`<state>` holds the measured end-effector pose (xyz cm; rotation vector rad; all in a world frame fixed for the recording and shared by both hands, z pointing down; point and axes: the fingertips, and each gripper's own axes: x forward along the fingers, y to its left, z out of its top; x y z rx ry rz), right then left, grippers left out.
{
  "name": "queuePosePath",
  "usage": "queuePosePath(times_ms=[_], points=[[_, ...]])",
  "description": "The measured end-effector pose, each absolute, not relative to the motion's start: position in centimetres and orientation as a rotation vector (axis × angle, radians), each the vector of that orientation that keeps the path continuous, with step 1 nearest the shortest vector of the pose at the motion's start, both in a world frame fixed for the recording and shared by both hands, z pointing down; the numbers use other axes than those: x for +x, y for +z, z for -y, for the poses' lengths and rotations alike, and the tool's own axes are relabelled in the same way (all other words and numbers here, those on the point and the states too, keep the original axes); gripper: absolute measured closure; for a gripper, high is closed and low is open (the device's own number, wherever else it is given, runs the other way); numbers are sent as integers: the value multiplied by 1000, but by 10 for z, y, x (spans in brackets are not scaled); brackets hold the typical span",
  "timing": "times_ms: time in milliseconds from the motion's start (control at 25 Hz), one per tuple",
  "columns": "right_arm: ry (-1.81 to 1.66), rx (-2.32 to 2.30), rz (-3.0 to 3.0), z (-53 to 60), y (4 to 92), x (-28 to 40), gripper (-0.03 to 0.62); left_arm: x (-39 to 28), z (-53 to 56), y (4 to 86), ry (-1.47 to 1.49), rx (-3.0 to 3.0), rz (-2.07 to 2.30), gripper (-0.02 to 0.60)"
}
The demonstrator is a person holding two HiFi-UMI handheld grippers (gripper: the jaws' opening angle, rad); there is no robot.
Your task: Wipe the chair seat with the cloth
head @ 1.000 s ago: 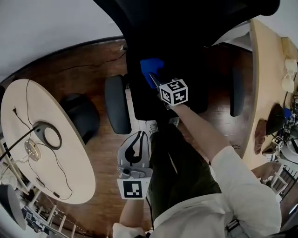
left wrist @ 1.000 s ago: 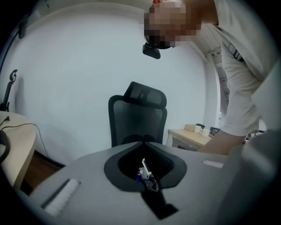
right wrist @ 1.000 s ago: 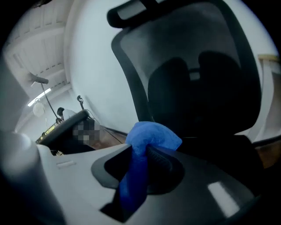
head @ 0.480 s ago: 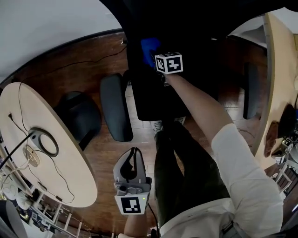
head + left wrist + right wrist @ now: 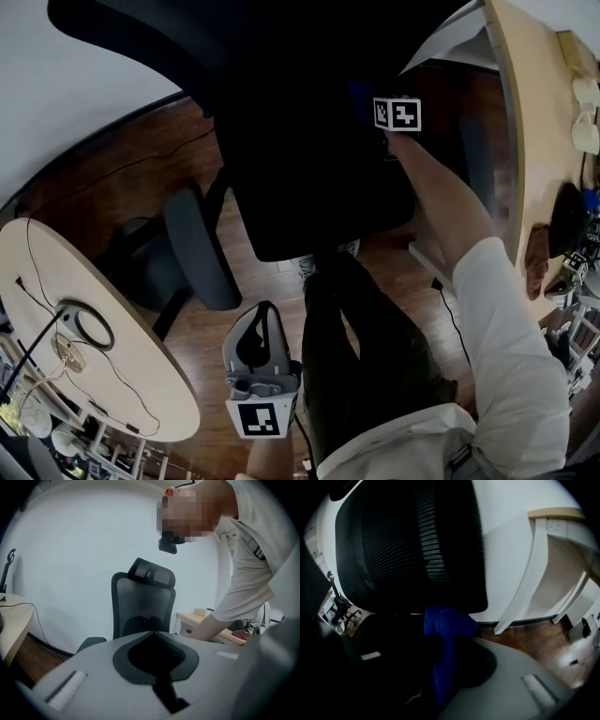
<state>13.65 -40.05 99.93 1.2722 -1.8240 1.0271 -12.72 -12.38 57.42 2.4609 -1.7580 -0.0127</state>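
Note:
The black chair seat (image 5: 309, 187) fills the middle of the head view, with its mesh backrest (image 5: 412, 545) rising behind it. My right gripper (image 5: 370, 98) reaches over the seat's far right part, shut on a blue cloth (image 5: 445, 630). The cloth hangs crumpled between the jaws, just above the dark seat surface (image 5: 379, 639). In the head view the cloth is only a dim blue patch (image 5: 361, 92) beside the marker cube. My left gripper (image 5: 264, 307) hangs low beside the person's leg, well away from the chair, shut with nothing in it.
A round pale table (image 5: 141, 375) with cables and a ring lies at the left. A wooden desk (image 5: 534, 112) runs along the right. The chair's left armrest (image 5: 202, 248) juts out over the wooden floor (image 5: 253, 291). The chair's headrest (image 5: 152, 573) shows in the left gripper view.
My right gripper has carried the cloth across the seat toward its far right. The left gripper has stayed low by the leg.

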Motion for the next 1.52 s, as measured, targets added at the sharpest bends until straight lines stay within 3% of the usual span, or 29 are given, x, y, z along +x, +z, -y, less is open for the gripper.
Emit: queuePosePath(times_ms=[200,360,520,680,880,1280,1400,1520], points=[[1068,1272,1925,396,979,121,502,-122,129,577,-2,2478,1747,555],[1140,1044,2172,350,933,-11,502,-126,132,577,-4,2465,1745,555],[1114,752,2276,280,943,-162,502,-132,132,572,-2,2435,1769,555],[1034,764,2183,259,988,-193,502,-137,126,578,18,2430,1769,555],[903,824,2153,278,1001,-129,503,-146,113,589,45,2420,1763,555],[863,1236,1795,329,1002,161,503,-103,132,578,-14,2499,1658,555],[882,1253,1787,325,1003,175,503,-91,134,578,-8,2521,1634,555],[925,1243,1864,321,991,135,503,-88,135,577,-6,2533,1628,555]])
